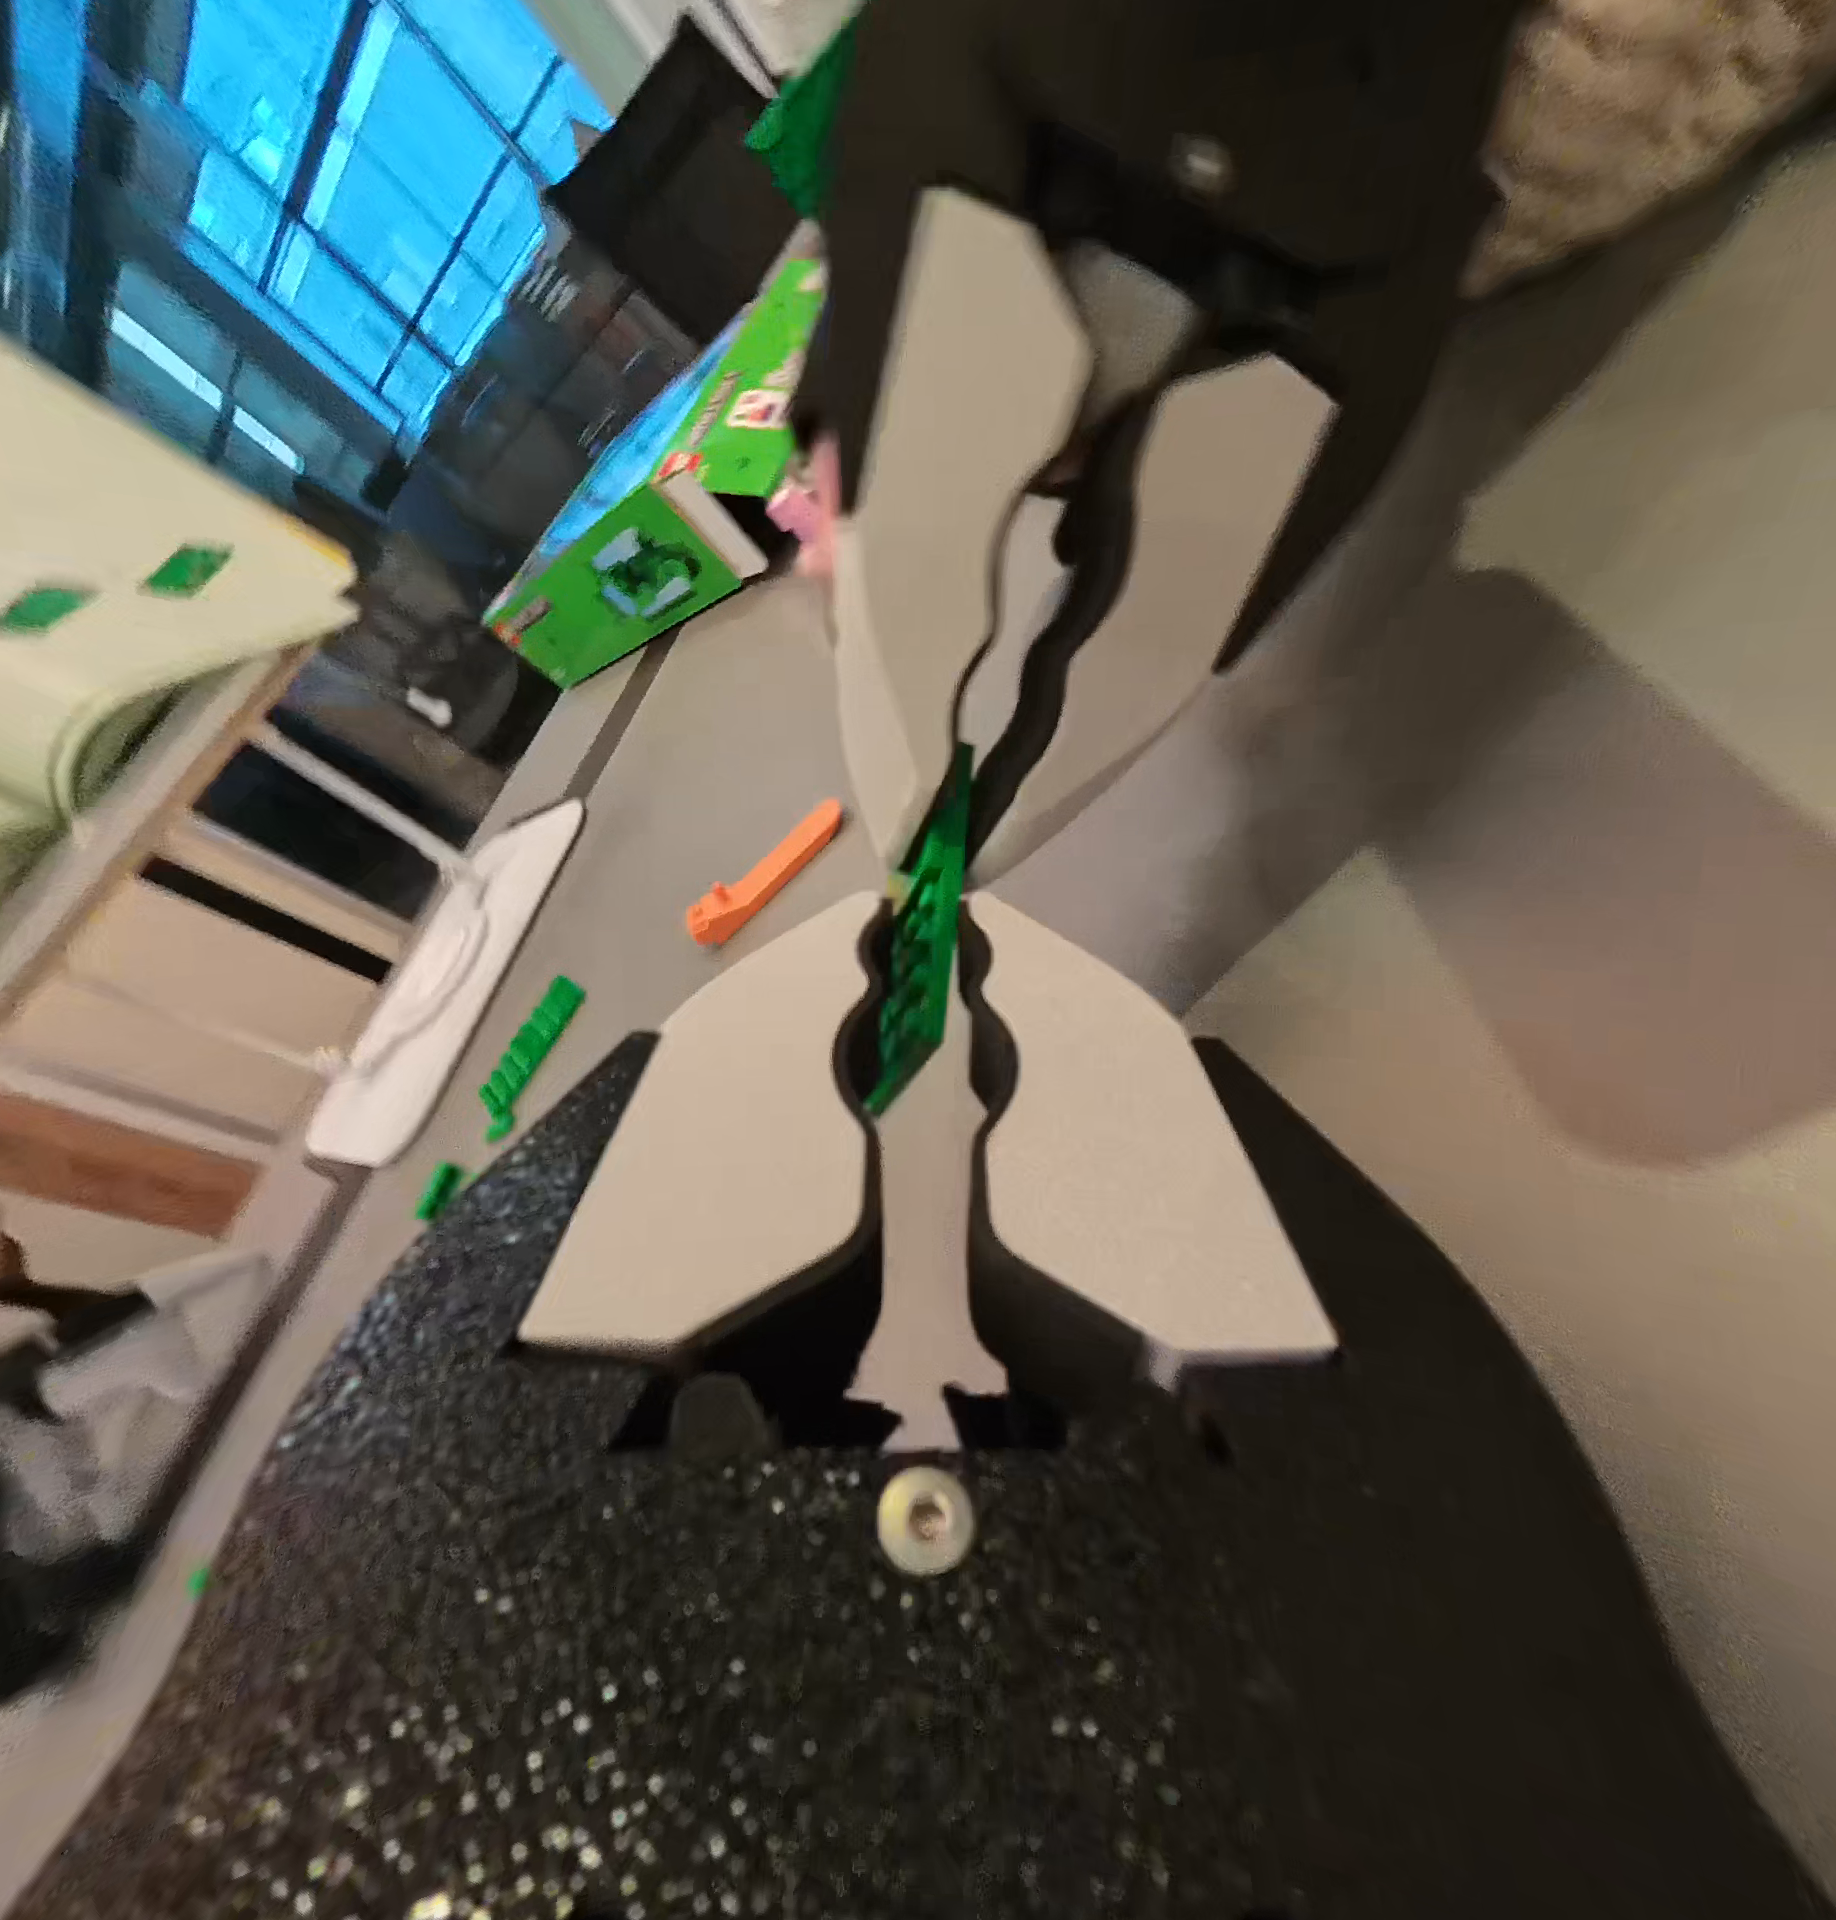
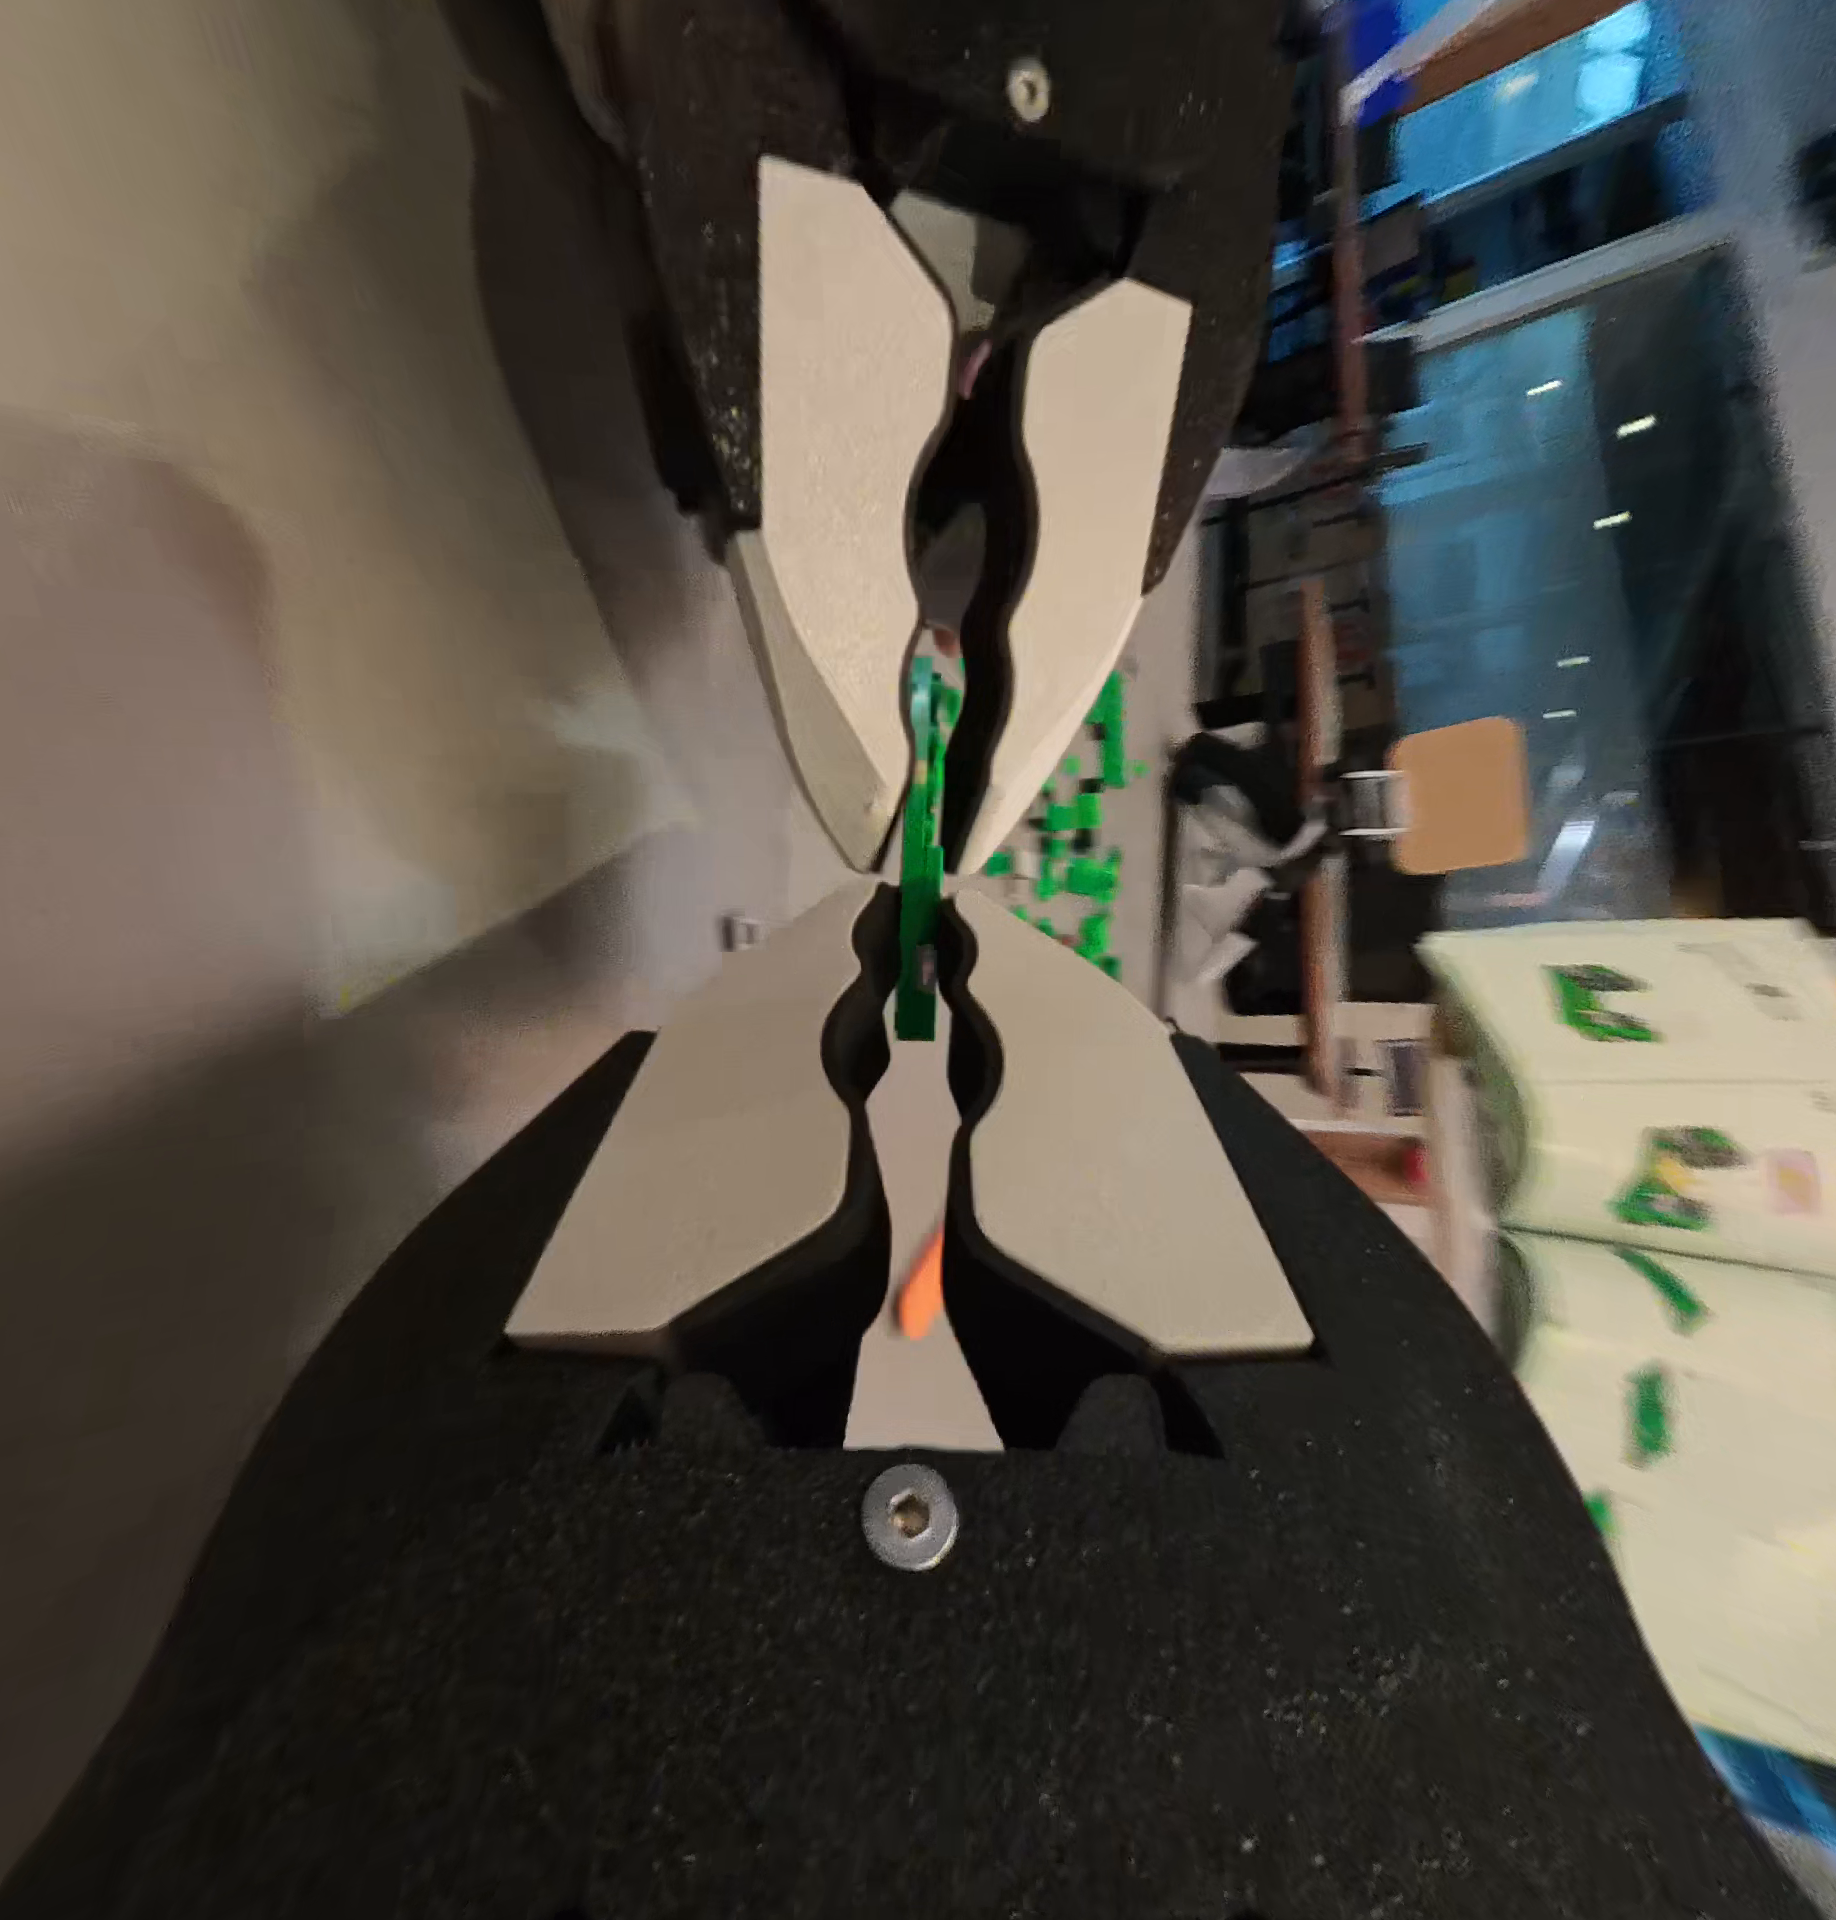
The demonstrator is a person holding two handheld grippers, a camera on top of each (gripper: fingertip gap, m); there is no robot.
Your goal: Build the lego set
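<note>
A thin green Lego plate [image 1: 919, 987] hangs edge-on in the air above the grey table [image 1: 685, 727]. It may be two joined pieces. My left gripper [image 1: 922, 902] is shut on its near end. My right gripper [image 1: 935, 862] comes from the opposite side, tip to tip with the left, and is shut on the far end. In the right wrist view the same plate [image 2: 916, 997] sits between my right gripper's [image 2: 914, 896] fingers. It runs on up between the left gripper's [image 2: 919, 860] fingers. Both views are motion-blurred.
An orange brick separator [image 1: 768, 873] lies on the table below the grippers and also shows in the right wrist view [image 2: 922, 1288]. A green Lego box [image 1: 665, 499], a green strip piece [image 1: 529, 1044], a white packet [image 1: 446, 987], loose green bricks [image 2: 1080, 831] and an open instruction booklet [image 2: 1672, 1195] lie around.
</note>
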